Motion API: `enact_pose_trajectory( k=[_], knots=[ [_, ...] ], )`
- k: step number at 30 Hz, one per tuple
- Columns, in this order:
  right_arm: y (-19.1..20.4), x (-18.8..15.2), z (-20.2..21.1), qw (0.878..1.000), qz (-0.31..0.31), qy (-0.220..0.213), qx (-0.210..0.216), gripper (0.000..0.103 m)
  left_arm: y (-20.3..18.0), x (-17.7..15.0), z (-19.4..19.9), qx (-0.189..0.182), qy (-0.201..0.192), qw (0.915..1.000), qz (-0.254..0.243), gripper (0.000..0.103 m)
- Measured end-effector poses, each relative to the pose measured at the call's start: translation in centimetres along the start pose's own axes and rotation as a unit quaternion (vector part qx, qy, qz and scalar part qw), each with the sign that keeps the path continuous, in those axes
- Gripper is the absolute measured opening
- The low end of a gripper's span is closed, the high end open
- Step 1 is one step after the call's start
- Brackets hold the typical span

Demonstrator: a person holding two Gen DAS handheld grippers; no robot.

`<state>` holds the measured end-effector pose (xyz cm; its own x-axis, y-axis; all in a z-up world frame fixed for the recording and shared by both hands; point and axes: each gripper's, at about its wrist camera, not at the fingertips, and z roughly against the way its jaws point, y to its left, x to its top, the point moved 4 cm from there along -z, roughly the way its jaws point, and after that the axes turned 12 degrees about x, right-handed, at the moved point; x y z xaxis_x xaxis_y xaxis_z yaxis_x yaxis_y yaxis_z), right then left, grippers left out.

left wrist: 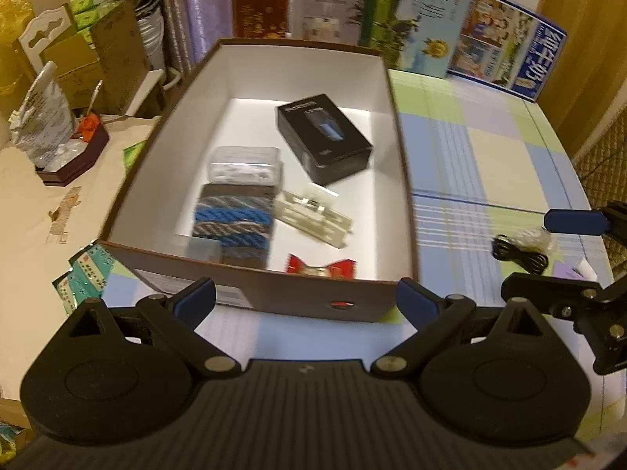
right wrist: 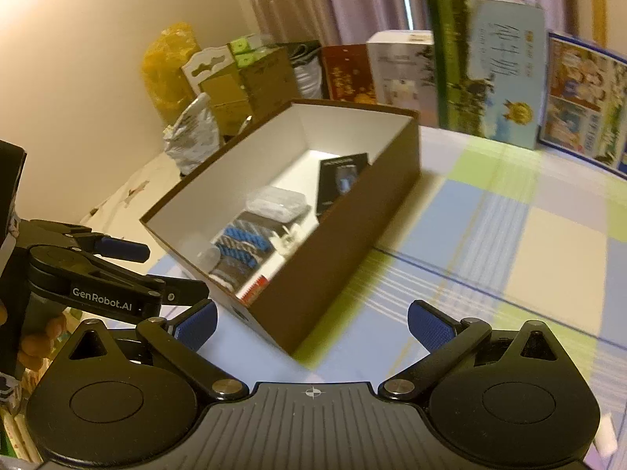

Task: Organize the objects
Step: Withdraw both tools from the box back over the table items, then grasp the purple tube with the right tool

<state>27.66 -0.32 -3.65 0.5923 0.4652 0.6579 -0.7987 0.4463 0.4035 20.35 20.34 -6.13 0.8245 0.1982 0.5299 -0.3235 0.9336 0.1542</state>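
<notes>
- left gripper (left wrist: 305, 301) jaws wide, empty, just short of the brown cardboard box with white inside (left wrist: 270, 297) on the checked tablecloth (left wrist: 470, 149)
- right gripper (right wrist: 311, 323) wide too, empty, at box's near corner
- in box, near to far: red wrapped candy (left wrist: 321, 266), blue-grey braided rope card (left wrist: 233, 221), white plastic frame (left wrist: 313, 215), clear case (left wrist: 245, 164), black carton (left wrist: 323, 137)
- only left view shows the black cable (left wrist: 519, 254) lying right of the box

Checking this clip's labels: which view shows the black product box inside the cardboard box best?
The left wrist view. It looks down into the brown cardboard box, so the black product box shows its whole top and two sides. In the right wrist view the cardboard box's near wall hides part of it.
</notes>
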Motion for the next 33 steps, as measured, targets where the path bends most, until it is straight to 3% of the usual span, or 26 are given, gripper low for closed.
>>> enact_pose_trajectory(
  k=[13, 21, 33],
  knots=[
    [-5.1, -5.5, 7.3, 0.995, -0.072, -0.011, -0.064, 0.101, -8.4, -1.6, 1.7, -0.054, 0.004, 0.9971, -0.054, 0.097],
    [-9.0, -9.0, 12.1, 0.983, -0.121, -0.029, -0.134, 0.101, -14.3, -2.6, 2.1, -0.096, 0.010, 0.9909, -0.094, 0.097],
    [-12.6, -12.3, 16.3, 0.966, -0.166, -0.051, -0.193, 0.100, -20.1, -3.4, 0.8, -0.116, 0.016, 0.9846, -0.130, 0.097]
  ],
)
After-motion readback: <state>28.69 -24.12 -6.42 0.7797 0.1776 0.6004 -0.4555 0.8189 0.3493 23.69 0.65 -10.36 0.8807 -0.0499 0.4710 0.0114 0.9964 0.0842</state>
